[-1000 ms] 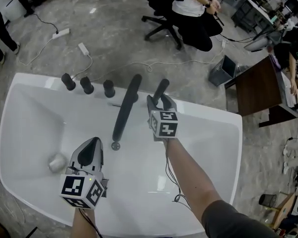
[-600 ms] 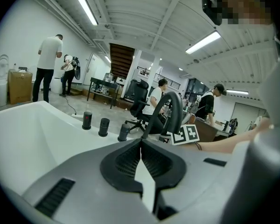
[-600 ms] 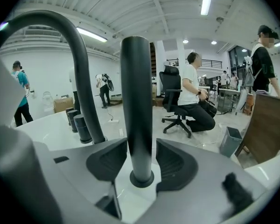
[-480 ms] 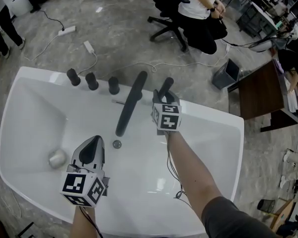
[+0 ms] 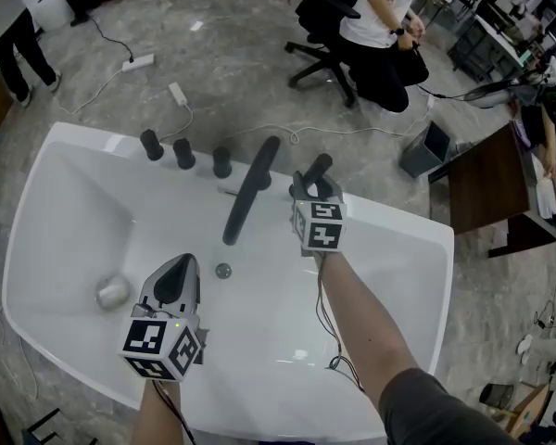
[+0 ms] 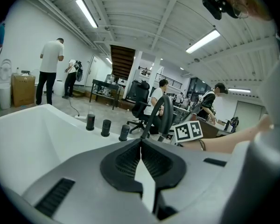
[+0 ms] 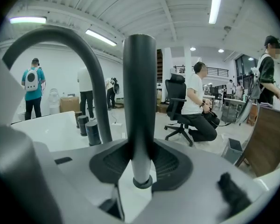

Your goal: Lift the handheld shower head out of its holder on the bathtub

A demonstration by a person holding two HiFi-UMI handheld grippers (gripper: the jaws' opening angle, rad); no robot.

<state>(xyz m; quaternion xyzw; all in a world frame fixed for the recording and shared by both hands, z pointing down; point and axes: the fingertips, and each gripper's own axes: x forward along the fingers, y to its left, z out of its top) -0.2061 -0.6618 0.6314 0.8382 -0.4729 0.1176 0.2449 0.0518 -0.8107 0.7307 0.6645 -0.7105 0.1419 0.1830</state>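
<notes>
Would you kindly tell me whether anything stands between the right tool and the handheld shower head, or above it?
Nothing visible does. The handheld shower head stands between the right tool's jaws, which are closing on it. The curved spout rises to its left, apart from it; nothing hangs over it.

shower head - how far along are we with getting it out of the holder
Done: the right gripper is round the shower head, low on its handle.
In hand: its jaws are closing, and the pads look to be on the handle.
Left: the lift itself. The lower end still looks seated in the holder on the bathtub.
The left gripper is shut and empty.
</notes>
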